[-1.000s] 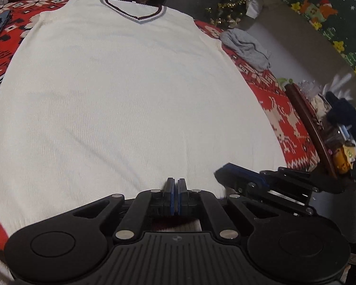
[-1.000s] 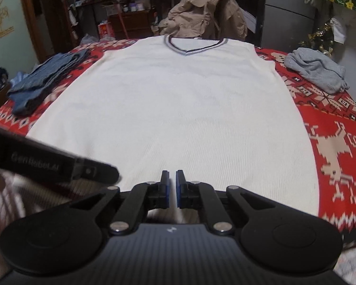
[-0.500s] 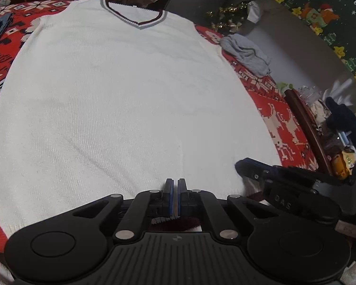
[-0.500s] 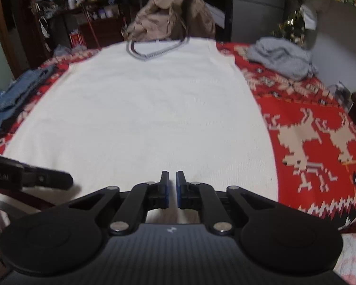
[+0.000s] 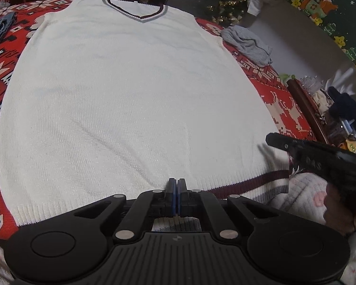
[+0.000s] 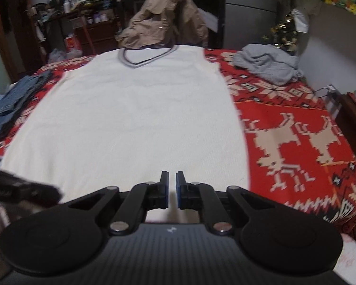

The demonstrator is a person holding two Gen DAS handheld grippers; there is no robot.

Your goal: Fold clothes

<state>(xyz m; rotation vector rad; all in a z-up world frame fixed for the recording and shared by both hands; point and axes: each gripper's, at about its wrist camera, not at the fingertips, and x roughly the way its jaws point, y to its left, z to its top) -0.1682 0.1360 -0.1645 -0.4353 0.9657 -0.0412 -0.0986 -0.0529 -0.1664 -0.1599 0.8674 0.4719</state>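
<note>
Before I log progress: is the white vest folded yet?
Spread flat: white vest shows neckline, both sides and hem, no fold.

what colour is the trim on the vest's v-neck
Dark maroon inside, grey outside, on the white vest; the collar shows best in the left wrist view.

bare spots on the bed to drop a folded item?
Best: reindeer blanket right of the white vest, nearer than the grey garment. The strip between the vest and the jeans is narrow. The vest covers the middle.
</note>
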